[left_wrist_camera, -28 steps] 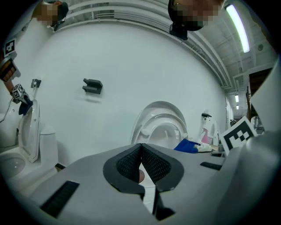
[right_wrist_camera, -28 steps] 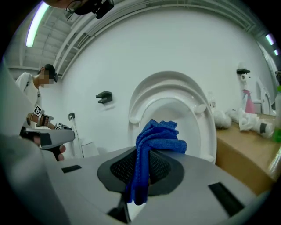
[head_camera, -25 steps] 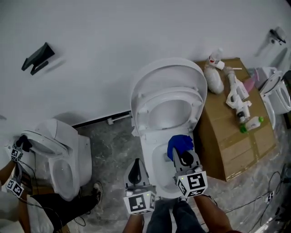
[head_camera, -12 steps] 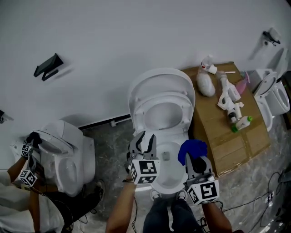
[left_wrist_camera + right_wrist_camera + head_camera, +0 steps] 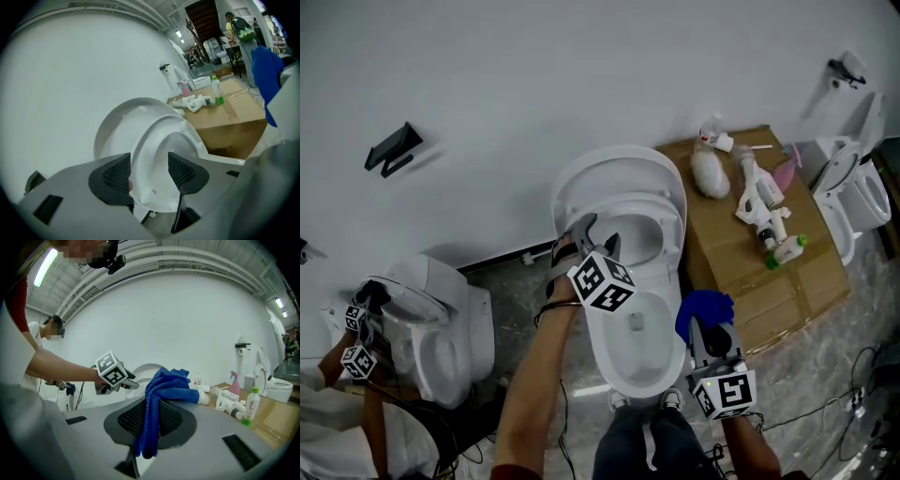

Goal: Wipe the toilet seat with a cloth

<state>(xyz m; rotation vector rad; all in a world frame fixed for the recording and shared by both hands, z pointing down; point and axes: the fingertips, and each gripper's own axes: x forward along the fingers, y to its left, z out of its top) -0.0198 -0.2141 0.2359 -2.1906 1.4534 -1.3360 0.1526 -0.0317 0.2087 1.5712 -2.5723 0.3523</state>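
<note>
A white toilet stands in the middle of the head view, with its lid (image 5: 619,167) and seat (image 5: 671,225) both tipped up over the bowl (image 5: 639,330). My left gripper (image 5: 596,232) (image 5: 149,171) reaches the raised seat's left edge. Its jaws have just been opening and stand wide. The seat rim (image 5: 157,150) lies between the pads (image 5: 114,176) without being pressed. My right gripper (image 5: 711,330) (image 5: 152,420) hangs to the right of the bowl, shut on a bunched blue cloth (image 5: 703,307) (image 5: 167,385).
A cardboard box (image 5: 741,272) right of the toilet carries spray bottles and a bag. A second toilet (image 5: 441,319) stands at the left beside another person's hands (image 5: 358,352). A third toilet (image 5: 853,187) is at the far right. Cables lie on the floor.
My left gripper has risen from beside the bowl's front to the raised seat, rolled over and opened. The right gripper has drawn the cloth off the bowl, to the right and up.
</note>
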